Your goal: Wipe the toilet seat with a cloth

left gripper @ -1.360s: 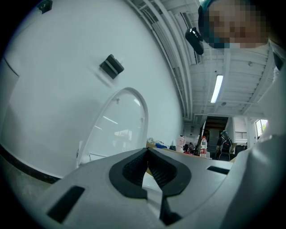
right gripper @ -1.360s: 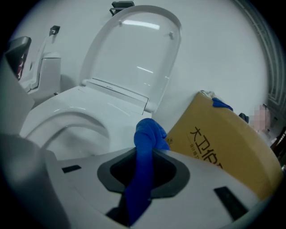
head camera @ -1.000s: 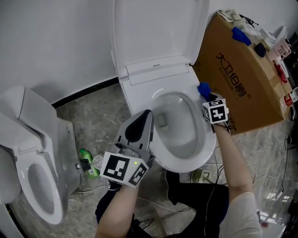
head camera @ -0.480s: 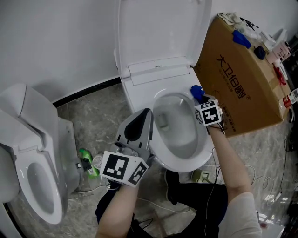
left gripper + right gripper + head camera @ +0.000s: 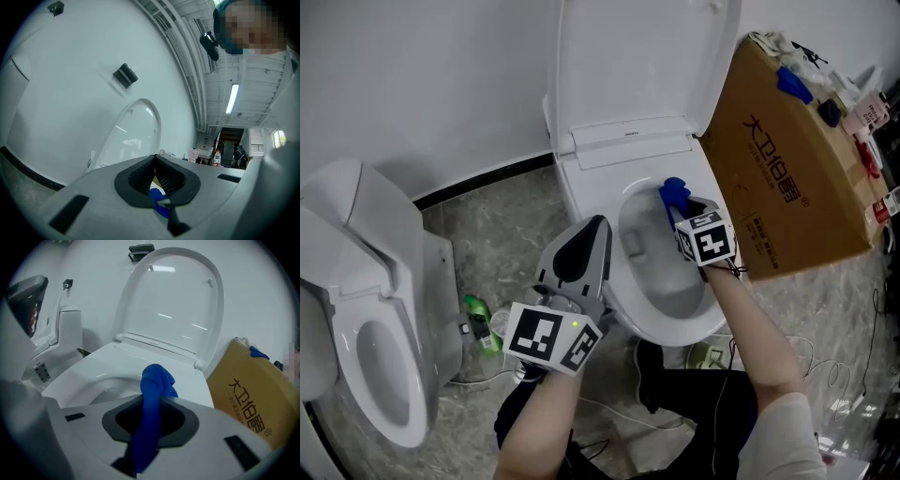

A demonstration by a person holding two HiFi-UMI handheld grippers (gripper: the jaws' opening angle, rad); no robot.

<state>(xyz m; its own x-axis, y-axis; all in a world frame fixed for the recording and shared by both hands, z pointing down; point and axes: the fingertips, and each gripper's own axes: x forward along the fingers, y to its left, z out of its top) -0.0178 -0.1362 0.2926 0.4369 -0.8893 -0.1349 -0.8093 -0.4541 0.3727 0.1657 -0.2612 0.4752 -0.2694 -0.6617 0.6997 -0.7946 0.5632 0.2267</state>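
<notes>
Left gripper [image 5: 593,232]: jaws pressed together with nothing between them, held beside the bowl's left edge and pointing up.
Right gripper [image 5: 681,212]: clamped on a blue cloth [image 5: 673,192], low over the bowl's back right.
Cloth: bunched, sticking out past the jaws at the inner edge of the toilet seat [image 5: 673,328]; contact cannot be told.
Lid [image 5: 647,56]: raised upright against the wall.
Cardboard box [image 5: 787,178]: just right of the toilet.
Second toilet [image 5: 366,309]: far left, with a green bottle [image 5: 478,323] beside it on the floor.
</notes>
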